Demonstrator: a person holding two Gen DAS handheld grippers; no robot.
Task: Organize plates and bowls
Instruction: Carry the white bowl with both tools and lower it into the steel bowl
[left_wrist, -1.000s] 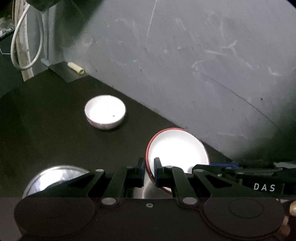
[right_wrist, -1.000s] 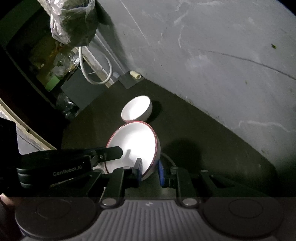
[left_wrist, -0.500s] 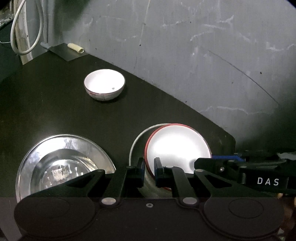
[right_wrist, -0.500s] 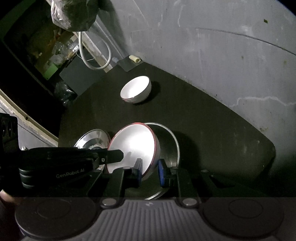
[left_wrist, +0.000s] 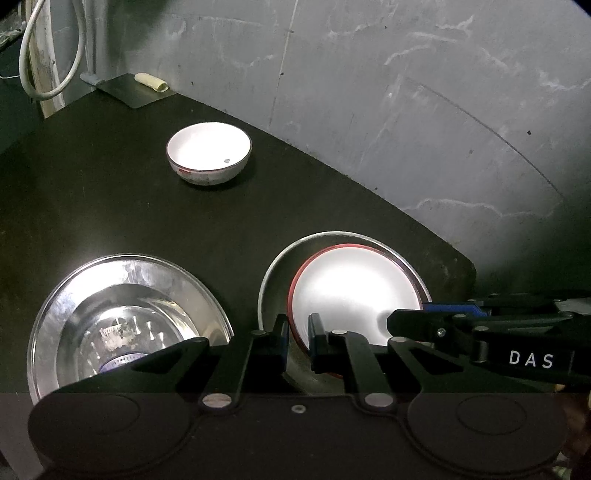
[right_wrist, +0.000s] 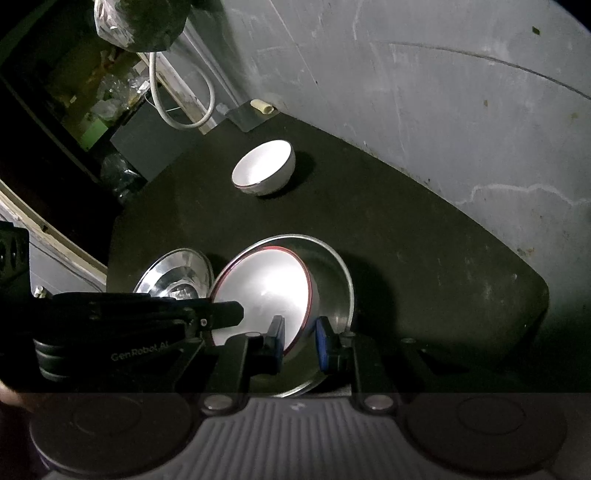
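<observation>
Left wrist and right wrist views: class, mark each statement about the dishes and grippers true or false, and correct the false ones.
1. Both grippers are shut on the rim of the red-rimmed white bowl. True: left gripper, right gripper.
2. The red-rimmed white bowl is over a blue plastic plate. False: it is over a shallow steel plate.
3. The small white ceramic bowl stands alone near the grey wall. True.
4. The steel bowl on the left is upside down. False: it faces up.
5. The dark tabletop is white. False: black.
</observation>
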